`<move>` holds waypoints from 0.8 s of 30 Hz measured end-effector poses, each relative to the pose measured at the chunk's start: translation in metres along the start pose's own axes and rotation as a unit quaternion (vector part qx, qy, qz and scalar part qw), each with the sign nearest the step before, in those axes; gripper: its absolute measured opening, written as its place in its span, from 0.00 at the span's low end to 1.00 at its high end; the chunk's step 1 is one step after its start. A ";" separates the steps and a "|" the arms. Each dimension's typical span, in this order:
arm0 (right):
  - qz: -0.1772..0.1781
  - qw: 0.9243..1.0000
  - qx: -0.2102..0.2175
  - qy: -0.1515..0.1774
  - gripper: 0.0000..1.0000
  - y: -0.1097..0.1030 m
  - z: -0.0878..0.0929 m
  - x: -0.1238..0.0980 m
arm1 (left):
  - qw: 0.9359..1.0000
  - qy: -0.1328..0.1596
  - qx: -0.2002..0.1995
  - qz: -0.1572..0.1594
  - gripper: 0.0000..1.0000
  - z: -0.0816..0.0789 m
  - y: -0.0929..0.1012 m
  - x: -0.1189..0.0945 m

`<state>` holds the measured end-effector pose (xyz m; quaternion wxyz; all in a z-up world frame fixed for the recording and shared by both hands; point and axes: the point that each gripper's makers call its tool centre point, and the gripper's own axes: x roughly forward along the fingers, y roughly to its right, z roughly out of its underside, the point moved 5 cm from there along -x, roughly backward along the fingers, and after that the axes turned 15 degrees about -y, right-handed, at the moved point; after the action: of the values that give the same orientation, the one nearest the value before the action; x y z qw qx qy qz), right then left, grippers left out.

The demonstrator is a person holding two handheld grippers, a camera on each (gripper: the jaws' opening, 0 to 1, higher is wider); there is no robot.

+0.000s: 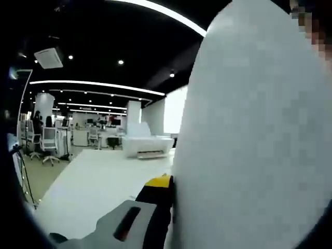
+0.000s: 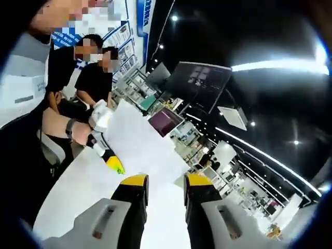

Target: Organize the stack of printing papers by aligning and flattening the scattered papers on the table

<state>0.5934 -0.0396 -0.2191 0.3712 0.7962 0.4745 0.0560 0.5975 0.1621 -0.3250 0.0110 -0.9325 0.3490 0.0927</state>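
Your left gripper (image 2: 106,155) pinches the paper stack (image 2: 137,142) at 1 edge and holds it raised off the table (image 1: 88,187); in the right gripper view the stack stands as a tilted white sheet whose long axis runs from the left gripper's yellow tip up and away toward the ceiling lights. In the left gripper view the same stack (image 1: 254,140) rises as a broad white face just beside the yellow-tipped jaw, pressed against it on its right side; the second jaw lies behind the paper, so the pinch is judged from the contact and the lifted sheets. Your right gripper (image 2: 165,189) is spread, with nothing between its 2 jaws; the stack's lower edge lies straight ahead of the gap and just beyond the tips, apart from them. The relation to read is this: the free lower edge of the stack faces your right gripper, which is the nearer free tool, so the likely next move is to bring it forward onto that edge to square the sheets. A white printer (image 1: 147,145) sits at the table's far end, well apart from the stack, and 2 seated people (image 2: 91,72) show beyond the left gripper
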 end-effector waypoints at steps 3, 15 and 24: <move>0.007 1.000 0.012 -0.011 0.23 -0.003 0.013 -0.006 | 1.000 0.001 0.001 0.001 0.16 -0.002 0.002 -0.001; 0.038 0.997 0.069 -0.013 0.24 -0.015 0.035 -0.037 | 0.998 0.045 -0.036 0.028 0.06 -0.015 0.005 -0.005; 0.054 0.995 0.086 -0.017 0.25 -0.012 0.045 -0.050 | 0.997 0.055 -0.048 0.031 0.06 -0.019 0.013 -0.010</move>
<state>0.5772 -0.0999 -0.2459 0.3056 0.8507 0.4272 0.0210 0.5846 0.1567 -0.3034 -0.0557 -0.9242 0.3734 0.0580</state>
